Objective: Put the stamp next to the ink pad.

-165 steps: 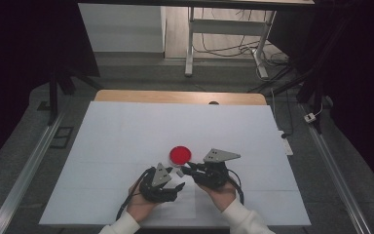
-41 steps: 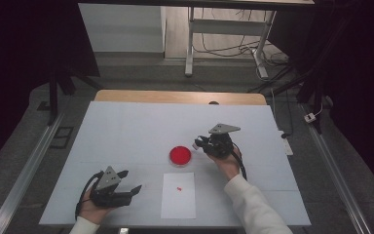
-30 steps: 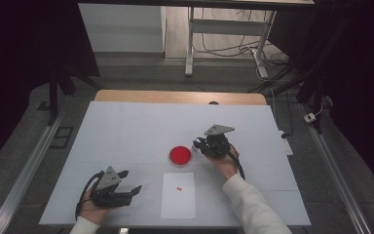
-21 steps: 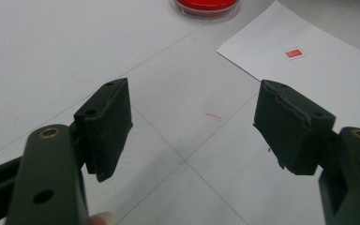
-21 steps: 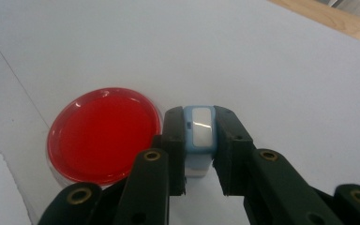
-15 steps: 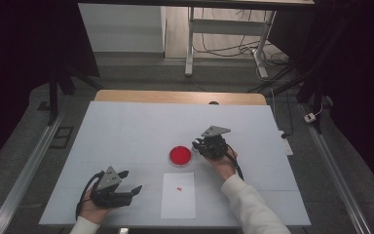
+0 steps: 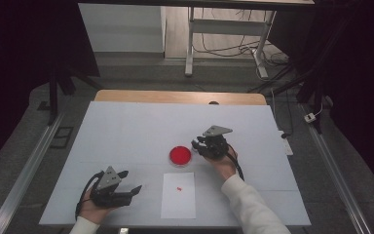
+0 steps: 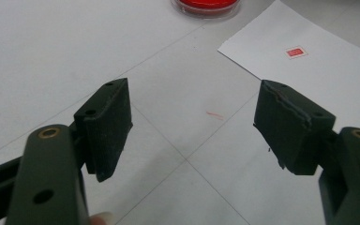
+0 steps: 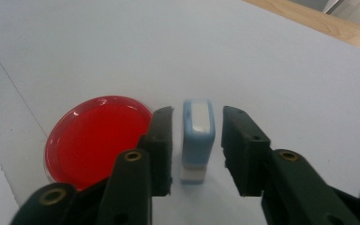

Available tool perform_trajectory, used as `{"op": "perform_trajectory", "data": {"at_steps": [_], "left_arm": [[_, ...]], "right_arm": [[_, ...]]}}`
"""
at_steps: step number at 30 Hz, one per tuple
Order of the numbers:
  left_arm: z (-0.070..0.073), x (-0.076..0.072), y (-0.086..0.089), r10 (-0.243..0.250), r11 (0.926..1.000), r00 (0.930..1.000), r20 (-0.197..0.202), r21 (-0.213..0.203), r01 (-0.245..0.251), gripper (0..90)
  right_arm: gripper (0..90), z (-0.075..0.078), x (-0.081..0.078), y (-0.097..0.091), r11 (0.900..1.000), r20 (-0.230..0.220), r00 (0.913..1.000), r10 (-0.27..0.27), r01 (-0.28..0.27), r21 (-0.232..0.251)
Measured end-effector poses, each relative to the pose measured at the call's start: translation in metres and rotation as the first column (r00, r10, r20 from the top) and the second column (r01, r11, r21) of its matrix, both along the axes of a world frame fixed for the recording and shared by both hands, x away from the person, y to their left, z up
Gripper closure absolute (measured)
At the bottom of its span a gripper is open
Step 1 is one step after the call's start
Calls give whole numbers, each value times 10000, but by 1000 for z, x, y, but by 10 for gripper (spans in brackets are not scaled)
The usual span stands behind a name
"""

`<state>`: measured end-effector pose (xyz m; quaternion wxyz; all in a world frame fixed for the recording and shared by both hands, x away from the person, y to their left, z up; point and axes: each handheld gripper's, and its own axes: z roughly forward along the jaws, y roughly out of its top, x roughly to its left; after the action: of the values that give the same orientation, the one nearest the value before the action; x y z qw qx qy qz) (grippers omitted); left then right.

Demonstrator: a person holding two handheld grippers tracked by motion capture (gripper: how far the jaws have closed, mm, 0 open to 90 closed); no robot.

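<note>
My R gripper [image 9: 194,150] jaws just opened, stamp [image 9: 198,140] standing upright btwn them unpinched, just right of the red ink pad [image 9: 96,140]; risk: pulling back crooked clips it, tips it over; L gripper [image 8: 192,126] spread, empty, well apart.

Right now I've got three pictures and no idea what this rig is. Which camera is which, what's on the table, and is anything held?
No robot arm here: a person holds a two-jaw hand gripper in each hand. The high view looks down on the white table. The other two cameras ride on the grippers and look along their black jaws.

On the table lie a round red ink pad and a white sheet of paper bearing one small red stamp mark.

The left gripper is open and empty. The right gripper has just been opening; a light blue stamp stands upright between its jaws, with gaps on both sides, beside the ink pad.
</note>
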<state>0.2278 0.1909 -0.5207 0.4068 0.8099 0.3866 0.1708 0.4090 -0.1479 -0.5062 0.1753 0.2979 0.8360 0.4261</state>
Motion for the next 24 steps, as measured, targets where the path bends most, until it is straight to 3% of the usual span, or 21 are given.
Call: {"op": "perform_trajectory", "data": {"at_steps": [7,15,24], "left_arm": [[0,0,0,-12,10000,10000,16,17,12,274],[0,0,0,33,10000,10000,19,1,-33,274],[0,-1,0,69,10000,10000,48,1,-69,274]], "right_arm": [[486,4,-2,-4,9992,158,9998,-80,73,395],[472,13,-11,-12,9961,417,9991,74,-111,876],[471,20,-25,-22,9955,600,9975,378,-428,849]]}}
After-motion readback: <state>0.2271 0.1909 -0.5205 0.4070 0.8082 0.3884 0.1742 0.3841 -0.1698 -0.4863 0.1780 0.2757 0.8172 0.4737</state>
